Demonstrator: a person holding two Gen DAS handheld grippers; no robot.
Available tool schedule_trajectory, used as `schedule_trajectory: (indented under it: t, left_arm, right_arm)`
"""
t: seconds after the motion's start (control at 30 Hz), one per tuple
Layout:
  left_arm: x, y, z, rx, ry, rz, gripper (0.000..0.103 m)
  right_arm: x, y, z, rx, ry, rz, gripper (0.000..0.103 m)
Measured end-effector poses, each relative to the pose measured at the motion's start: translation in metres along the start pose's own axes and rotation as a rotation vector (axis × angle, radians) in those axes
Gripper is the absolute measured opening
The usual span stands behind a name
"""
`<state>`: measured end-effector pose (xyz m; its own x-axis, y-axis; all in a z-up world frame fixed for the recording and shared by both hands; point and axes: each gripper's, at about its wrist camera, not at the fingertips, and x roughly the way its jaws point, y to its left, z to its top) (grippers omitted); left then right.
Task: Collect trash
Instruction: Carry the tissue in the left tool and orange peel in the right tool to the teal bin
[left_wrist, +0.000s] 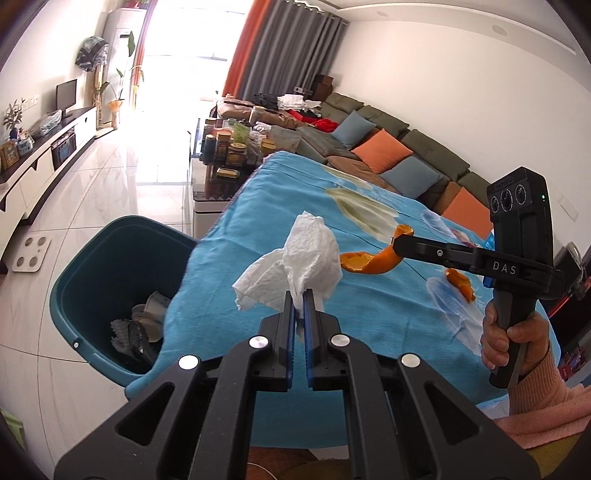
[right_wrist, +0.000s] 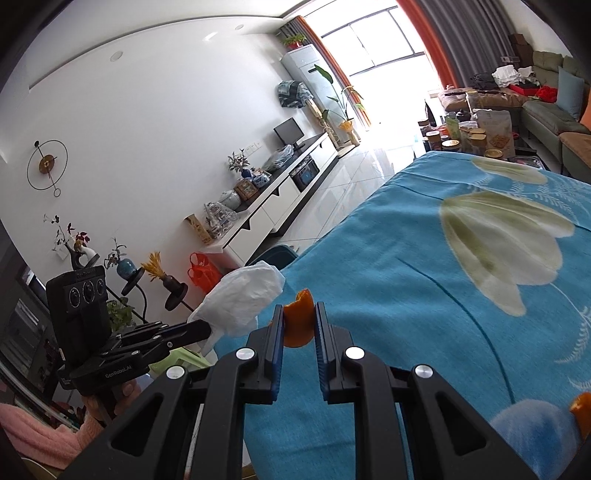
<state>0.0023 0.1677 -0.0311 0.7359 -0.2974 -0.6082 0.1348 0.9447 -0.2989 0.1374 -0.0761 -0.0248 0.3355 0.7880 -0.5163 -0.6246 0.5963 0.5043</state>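
1. Two pieces of trash are up in the air now. The left gripper (left_wrist: 299, 295) has its jaws pressed together on a crumpled white paper tissue (left_wrist: 299, 258). The right gripper (right_wrist: 298, 314) pinches a curled strip of orange peel (right_wrist: 297, 321) between its blue pads.

2. Both pieces hang over the worktop with the blue flowered cloth (left_wrist: 369, 332), near its left edge. The teal plastic bin (left_wrist: 110, 280) stands on the floor just beside that edge. It already has some crumpled trash in it.

3. The tissue could miss the bin. It is light and floppy, so if the jaws let go too early it may land on the cloth or drift to the floor.

4. The tissue is held only by a small bottom bit. A quick swing could pull it loose or tear it.

5. The orange peel could slip out. It is curved and maybe slick, and only a part of it sits between the pads. Most of it sticks out past the tips.

6. The two grippers are close together. If both go for the bin at once, they could bump, and one piece could get knocked out.

7. One small piece of orange peel (left_wrist: 460, 282) lies on the cloth nearer the right edge. It could get forgotten.
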Motion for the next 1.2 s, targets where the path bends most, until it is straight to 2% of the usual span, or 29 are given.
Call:
schedule_trajectory:
  t: [1.2]
  left_arm:
    - [-0.026, 0.063, 0.001, -0.116, -0.053, 0.146, 0.005]
  right_arm:
    - [0.068, 0.039, 0.026, -0.071, 0.095, 0.074, 0.014]
